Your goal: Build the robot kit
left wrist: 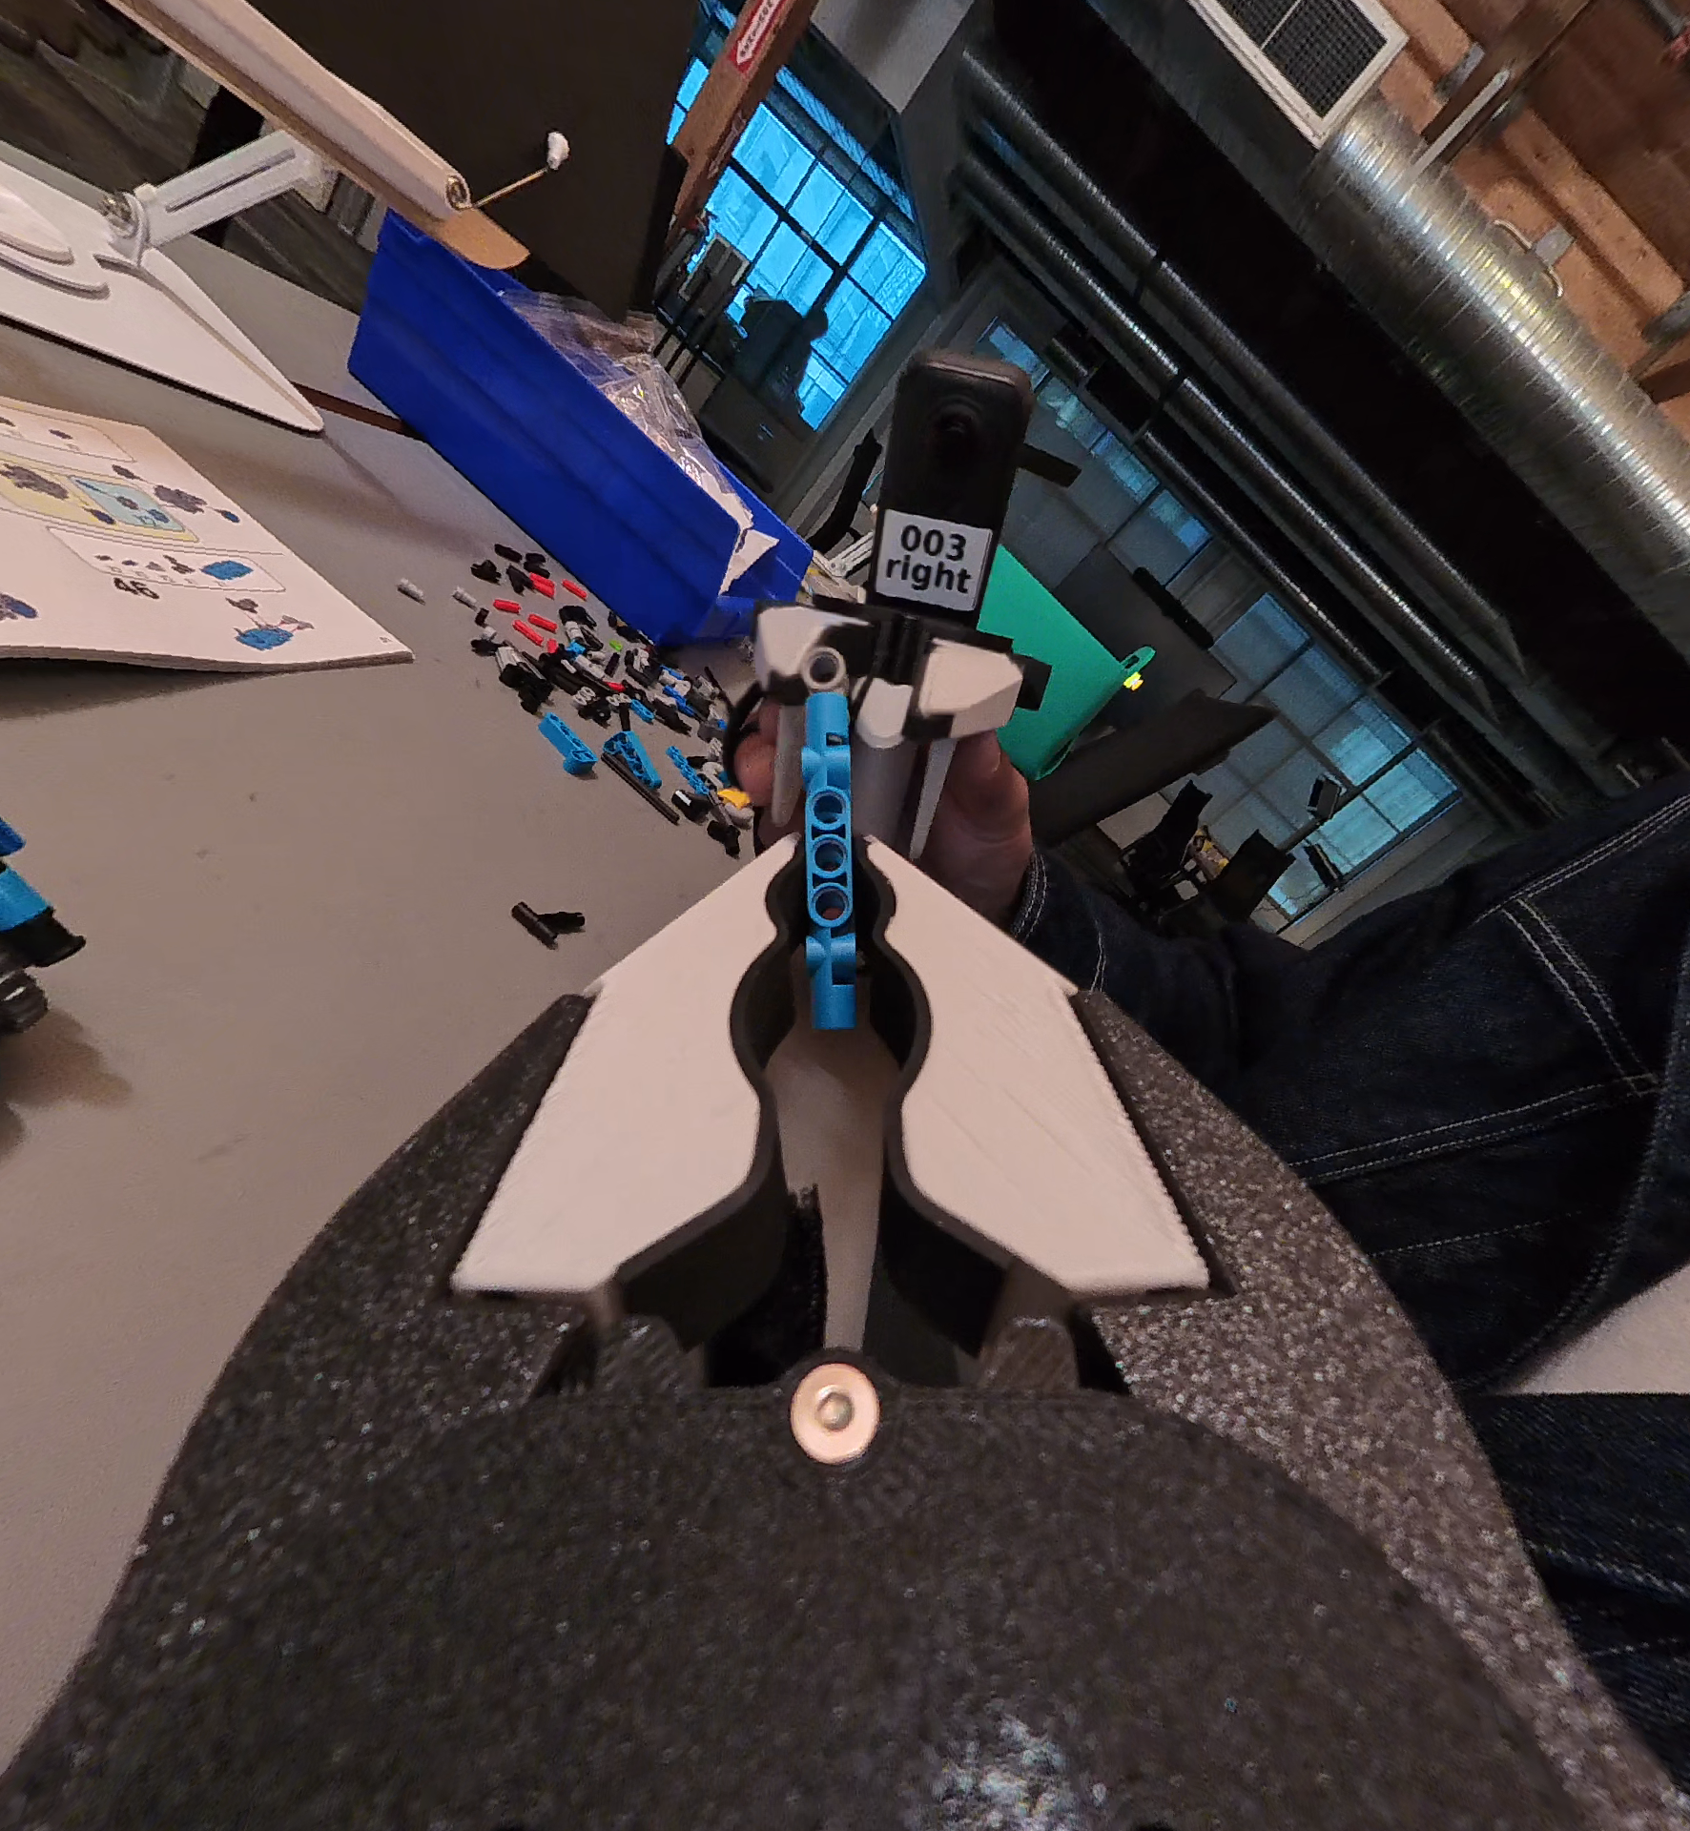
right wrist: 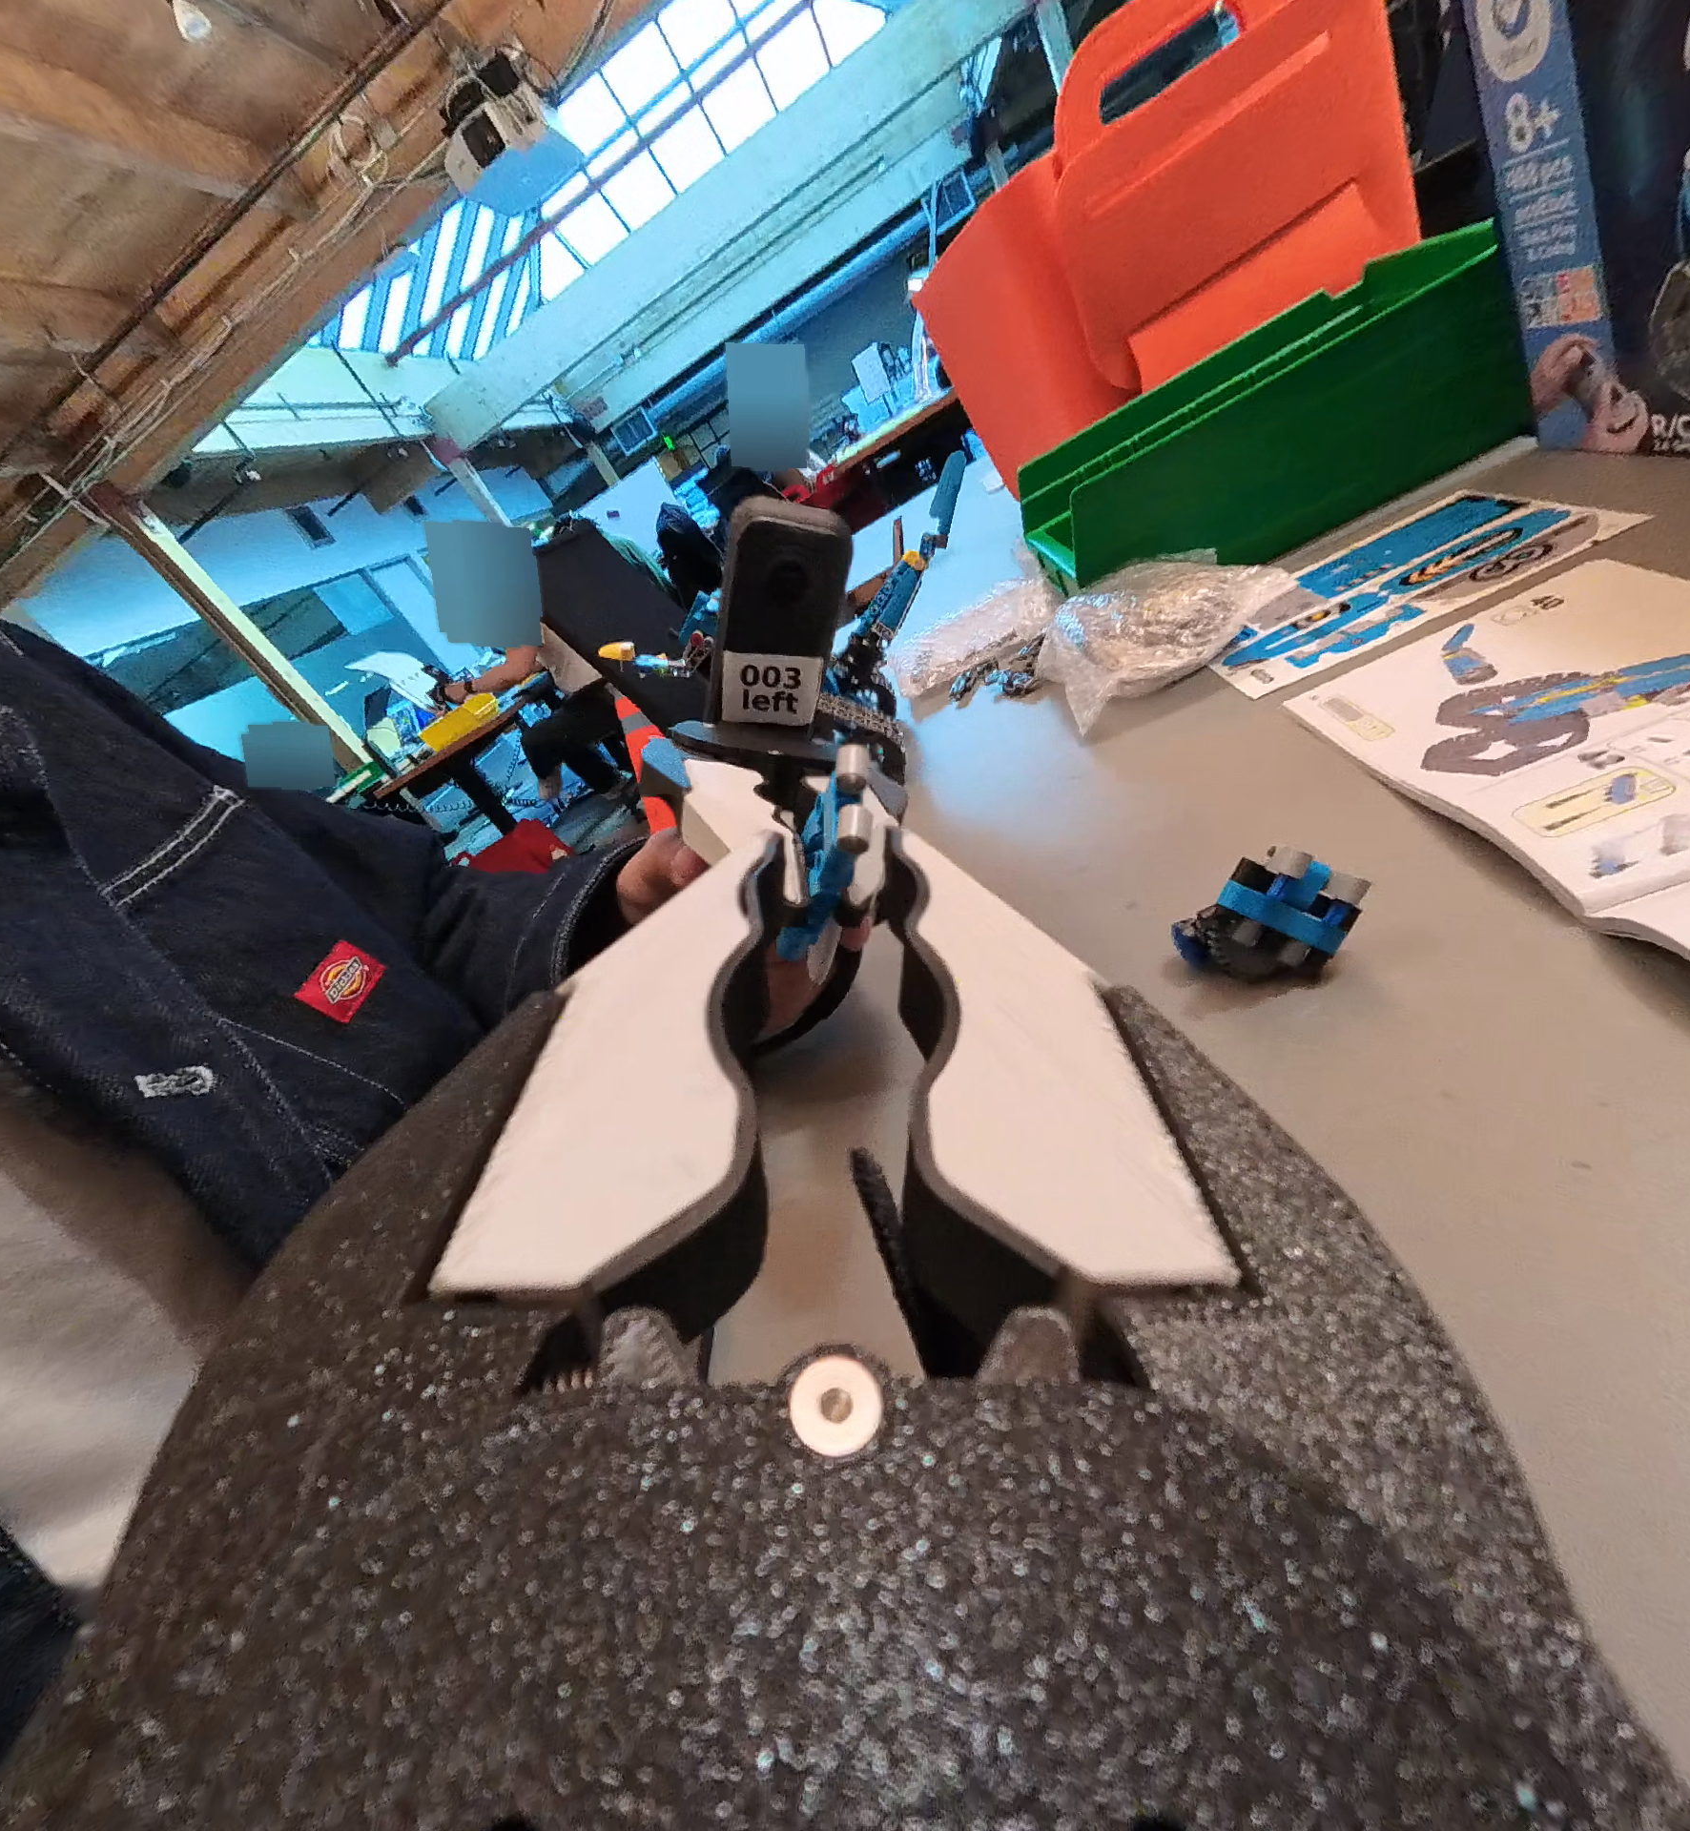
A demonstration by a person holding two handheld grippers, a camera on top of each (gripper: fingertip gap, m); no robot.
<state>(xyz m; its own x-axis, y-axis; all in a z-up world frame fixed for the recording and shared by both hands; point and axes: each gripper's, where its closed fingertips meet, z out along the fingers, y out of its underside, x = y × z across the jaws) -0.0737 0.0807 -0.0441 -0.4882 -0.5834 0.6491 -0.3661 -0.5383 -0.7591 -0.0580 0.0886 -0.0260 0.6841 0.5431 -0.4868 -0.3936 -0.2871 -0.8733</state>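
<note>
A blue beam [left wrist: 829, 872] of building-brick kind, with round holes and a grey pin at its far end, stands upright above the grey table [left wrist: 326, 941], clenched between the left gripper [left wrist: 829, 862] fingertips. The right gripper [right wrist: 826, 872], facing it, reaches the beam's far end; whether it grips cannot be told. Loose small parts [left wrist: 603, 674] lie far left, near a blue bin [left wrist: 544, 436].

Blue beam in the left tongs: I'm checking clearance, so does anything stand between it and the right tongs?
Nothing visible does. The blue beam, clamped in the left tongs, points straight at the right tongs; its grey pin sits at their tips. Whether they touch it is unclear.
</note>
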